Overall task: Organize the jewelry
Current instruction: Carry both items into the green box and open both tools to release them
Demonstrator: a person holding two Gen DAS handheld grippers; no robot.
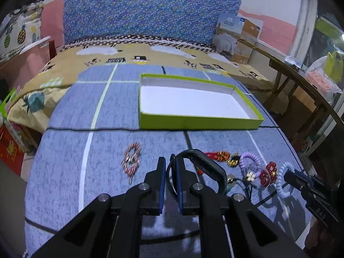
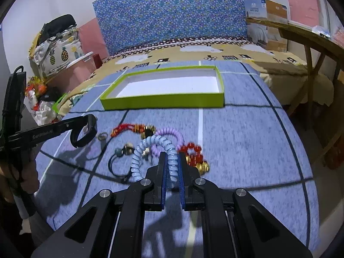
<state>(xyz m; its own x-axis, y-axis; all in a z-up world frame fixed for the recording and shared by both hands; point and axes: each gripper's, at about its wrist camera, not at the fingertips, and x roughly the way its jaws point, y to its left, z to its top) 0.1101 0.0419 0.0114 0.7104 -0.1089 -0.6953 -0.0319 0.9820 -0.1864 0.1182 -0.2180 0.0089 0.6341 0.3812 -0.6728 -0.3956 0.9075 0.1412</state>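
Two grippers, each pinching one piece of jewelry above the blue cloth (image 1: 64, 111).
Left wrist view: left gripper (image 1: 169, 161) clamps a black band (image 1: 206, 161); only here, a pink beaded bracelet (image 1: 132, 158) lies left of it. Right wrist view: right gripper (image 2: 172, 157) grips a pale-blue coil (image 2: 159, 148); green tray (image 2: 163, 101) lies beyond, white inside.
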